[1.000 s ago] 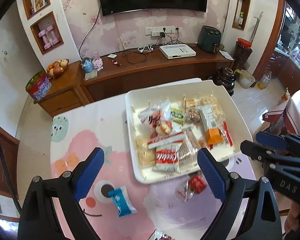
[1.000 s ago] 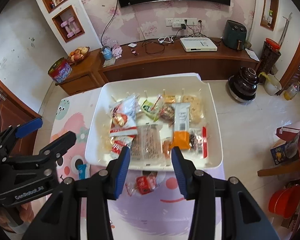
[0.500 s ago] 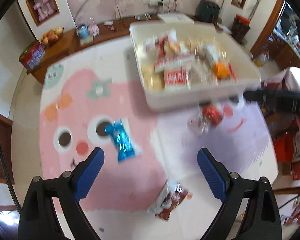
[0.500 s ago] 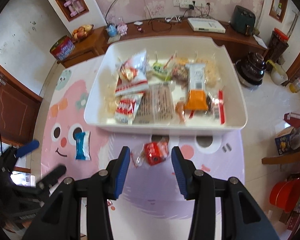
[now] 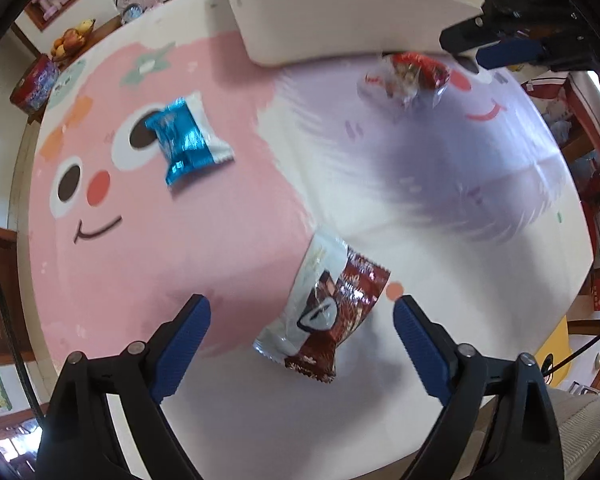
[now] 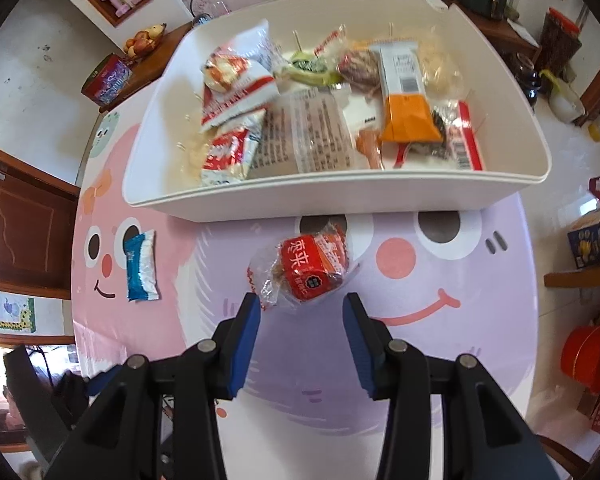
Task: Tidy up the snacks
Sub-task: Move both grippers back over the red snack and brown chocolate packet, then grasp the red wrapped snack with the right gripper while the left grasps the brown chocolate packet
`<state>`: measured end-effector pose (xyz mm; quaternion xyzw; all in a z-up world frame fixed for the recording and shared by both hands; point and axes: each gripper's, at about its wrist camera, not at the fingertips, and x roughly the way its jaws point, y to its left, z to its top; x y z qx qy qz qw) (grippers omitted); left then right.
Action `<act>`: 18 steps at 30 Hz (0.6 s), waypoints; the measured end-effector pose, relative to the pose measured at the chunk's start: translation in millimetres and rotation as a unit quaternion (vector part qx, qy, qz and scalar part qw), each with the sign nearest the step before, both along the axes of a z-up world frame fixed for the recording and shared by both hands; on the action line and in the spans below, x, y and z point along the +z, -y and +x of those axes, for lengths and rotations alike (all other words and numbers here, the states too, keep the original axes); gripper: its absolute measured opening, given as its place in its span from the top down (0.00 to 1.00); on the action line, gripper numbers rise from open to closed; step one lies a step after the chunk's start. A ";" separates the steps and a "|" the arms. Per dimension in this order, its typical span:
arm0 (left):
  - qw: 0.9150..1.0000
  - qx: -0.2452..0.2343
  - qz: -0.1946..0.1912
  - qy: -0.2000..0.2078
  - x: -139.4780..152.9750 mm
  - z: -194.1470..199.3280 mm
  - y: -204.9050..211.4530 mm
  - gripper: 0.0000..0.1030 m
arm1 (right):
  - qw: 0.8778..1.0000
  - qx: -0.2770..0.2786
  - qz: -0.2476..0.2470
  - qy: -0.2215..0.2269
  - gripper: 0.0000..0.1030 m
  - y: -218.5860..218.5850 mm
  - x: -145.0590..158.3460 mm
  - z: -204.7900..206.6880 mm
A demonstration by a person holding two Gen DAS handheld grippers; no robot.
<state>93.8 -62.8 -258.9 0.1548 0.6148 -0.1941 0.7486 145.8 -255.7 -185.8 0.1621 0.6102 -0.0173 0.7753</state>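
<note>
The white bin [image 6: 400, 196] stands at the far side of the cartoon-printed table mat [image 6: 400, 360] and already holds a mixed layer of packets; three snacks lie loose on the mat outside it; judged from this, the step in hand is collection of the remaining loose items.

The left gripper [image 5: 300, 314] points steeply down over the brown-and-silver packet [image 5: 324, 312]; its jaws stand wide and have just been closing slightly; the packet lies between them, flat on the mat, untouched by either pad. The right gripper [image 6: 302, 314] stands part open and empty just short of the red-labelled clear-wrapped snack [image 6: 310, 262], which lies close before the bin's near wall.

The next move calls for each gripper to descend until its pads straddle its packet, then close, lift and carry over the bin rim.

The blue foil packet [image 5: 184, 142] lies apart on the pink half of the mat, crinkled, one end white; no gripper attends it.
</note>
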 end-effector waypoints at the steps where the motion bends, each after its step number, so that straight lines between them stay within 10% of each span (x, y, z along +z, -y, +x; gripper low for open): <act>1: 1.000 0.004 0.000 -0.003 -3.6 -1.2 -0.5 0.18 | 1.000 0.000 0.001 -0.002 0.58 0.9 -4.4 1.9; 18: 0.994 0.102 -0.016 -0.024 -25.3 -4.6 -15.4 0.34 | 0.999 0.030 -0.011 -0.028 0.50 -12.7 -54.9 31.4</act>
